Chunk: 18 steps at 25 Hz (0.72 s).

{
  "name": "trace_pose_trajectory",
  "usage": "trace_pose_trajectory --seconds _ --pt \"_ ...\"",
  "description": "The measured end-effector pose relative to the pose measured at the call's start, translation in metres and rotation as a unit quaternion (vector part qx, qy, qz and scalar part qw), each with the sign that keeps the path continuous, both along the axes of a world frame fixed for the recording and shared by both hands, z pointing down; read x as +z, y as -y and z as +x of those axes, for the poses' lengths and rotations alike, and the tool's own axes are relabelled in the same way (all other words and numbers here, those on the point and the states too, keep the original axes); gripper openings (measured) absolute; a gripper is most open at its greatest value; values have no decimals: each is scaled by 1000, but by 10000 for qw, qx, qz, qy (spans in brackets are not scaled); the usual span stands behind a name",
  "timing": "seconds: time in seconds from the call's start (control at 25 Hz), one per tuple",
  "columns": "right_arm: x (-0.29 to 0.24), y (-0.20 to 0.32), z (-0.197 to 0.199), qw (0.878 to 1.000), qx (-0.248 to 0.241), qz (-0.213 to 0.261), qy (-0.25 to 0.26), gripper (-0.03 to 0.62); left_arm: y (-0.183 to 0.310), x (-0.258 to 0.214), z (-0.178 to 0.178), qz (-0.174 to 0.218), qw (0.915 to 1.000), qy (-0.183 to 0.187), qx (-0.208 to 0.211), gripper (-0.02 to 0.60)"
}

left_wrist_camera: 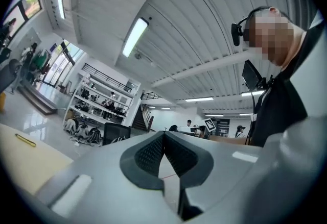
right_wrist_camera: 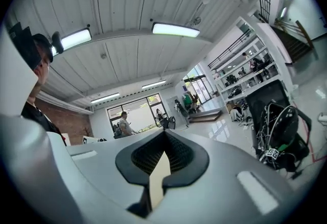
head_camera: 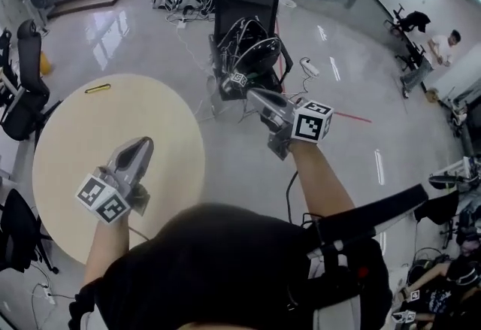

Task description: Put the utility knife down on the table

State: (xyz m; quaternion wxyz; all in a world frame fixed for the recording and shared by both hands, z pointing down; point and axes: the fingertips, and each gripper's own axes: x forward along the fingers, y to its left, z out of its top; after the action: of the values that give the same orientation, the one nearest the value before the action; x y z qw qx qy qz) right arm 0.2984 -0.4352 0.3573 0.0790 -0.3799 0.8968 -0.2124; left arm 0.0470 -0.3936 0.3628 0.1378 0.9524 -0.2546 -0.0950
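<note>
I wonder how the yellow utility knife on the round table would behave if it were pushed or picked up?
The utility knife looks slim and straight, so it is probably stiff and light. It lies flat, so it should slide rather than roll. It sits near the table rim, so a push outward might drop it.

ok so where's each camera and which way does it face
Head view: on the person's head, steeply down at the round table; forearms, left gripper, right gripper show.
Left gripper view: on the left gripper, along its shut jaws towards shelves; the person's torso shows.
Right gripper view: on the right gripper, along its shut jaws towards windows; the person's head shows.
Shared: head and left gripper views show the utility knife on the table.
</note>
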Motion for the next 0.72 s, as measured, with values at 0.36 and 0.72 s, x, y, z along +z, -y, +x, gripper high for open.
trace_pose_trajectory --seconds 0.36,0.72 --pt "-4 -117 139 9961 871 122 39 15 -48 -21 147 191 9953 -73 947 0" --pt "4 -277 286 9835 1809 13 -43 14 -137 -23 313 140 9842 -234 1750 0"
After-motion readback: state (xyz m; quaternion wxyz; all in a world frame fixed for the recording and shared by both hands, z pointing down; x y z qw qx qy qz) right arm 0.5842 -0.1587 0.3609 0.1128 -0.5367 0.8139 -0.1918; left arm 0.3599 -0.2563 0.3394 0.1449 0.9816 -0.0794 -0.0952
